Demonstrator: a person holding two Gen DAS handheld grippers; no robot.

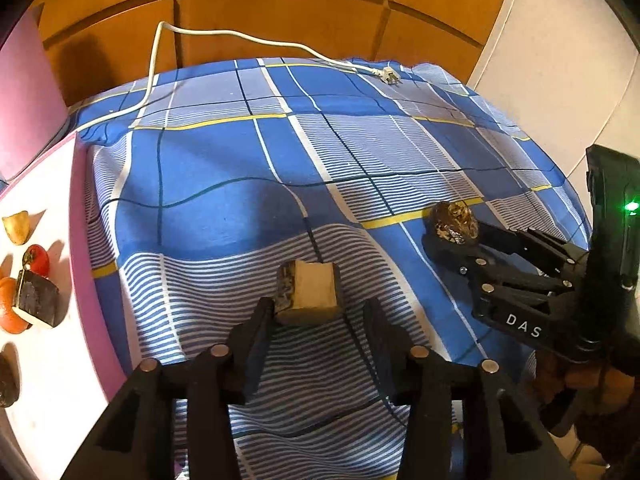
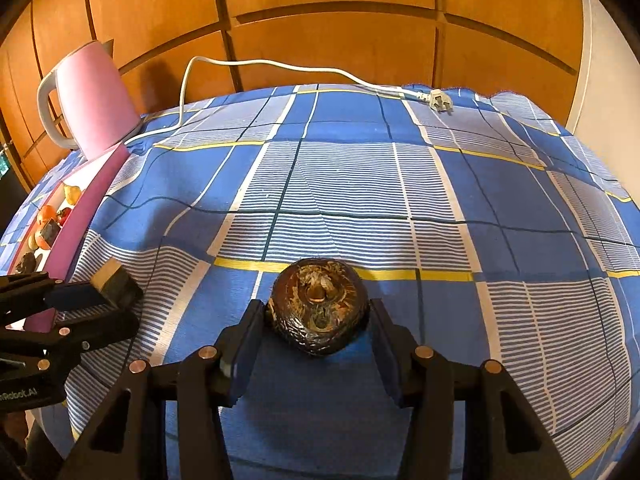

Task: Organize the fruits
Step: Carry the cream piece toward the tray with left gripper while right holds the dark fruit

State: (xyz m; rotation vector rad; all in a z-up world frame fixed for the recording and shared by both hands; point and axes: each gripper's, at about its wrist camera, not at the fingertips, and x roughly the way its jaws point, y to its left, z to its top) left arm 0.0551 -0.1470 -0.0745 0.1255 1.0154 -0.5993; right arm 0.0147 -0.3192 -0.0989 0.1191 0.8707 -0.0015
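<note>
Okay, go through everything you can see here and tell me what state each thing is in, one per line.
Left gripper: open, cut fruit chunk between its fingers on the cloth.
Right gripper: jaws around the dark round fruit; contact unclear.
Power plug: unplugged, lying on the cloth.
Pink kettle: upright.
Tray: holds several fruits.
</note>
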